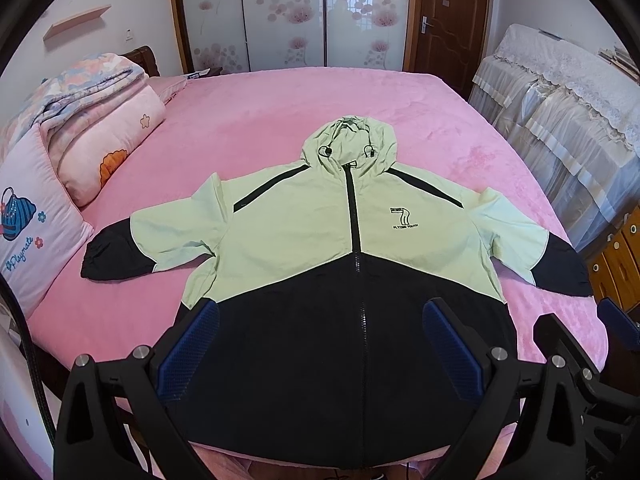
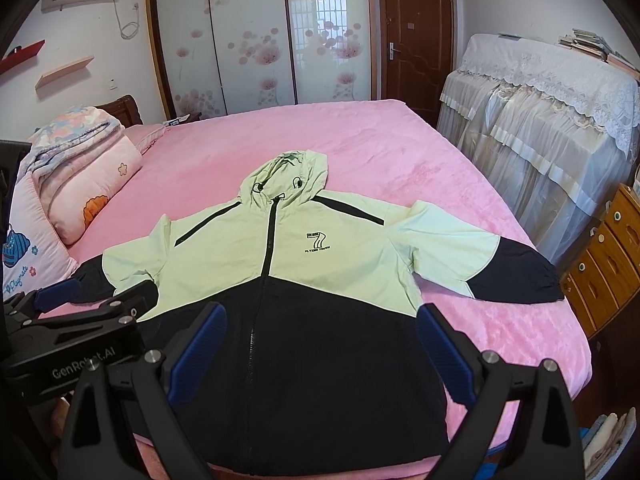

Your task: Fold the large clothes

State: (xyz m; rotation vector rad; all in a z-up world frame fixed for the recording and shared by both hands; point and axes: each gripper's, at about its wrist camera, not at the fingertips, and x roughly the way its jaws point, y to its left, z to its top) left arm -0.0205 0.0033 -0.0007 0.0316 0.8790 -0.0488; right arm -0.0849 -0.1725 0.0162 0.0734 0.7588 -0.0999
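Jaws wide and empty, the left gripper (image 1: 320, 336) and right gripper (image 2: 320, 336) hover above the jacket (image 1: 340, 240) at the bed's (image 1: 248, 120) near edge, each best pinching a sleeve cuff cleanly, single-layered.

A home bedroom: pink bed (image 1: 260, 128), folded quilts (image 1: 100, 120), floral wardrobe (image 1: 288, 12).

The jacket (image 1: 320, 280)'s bottom hem is covered by gripper frames and runs off the lower edge in both views. In the right wrist view the other gripper (image 2: 76, 300) sits over the jacket's left cuff (image 2: 94, 278), hiding most of it. Small writing above the chest logo (image 1: 404, 218) is too tiny to read.
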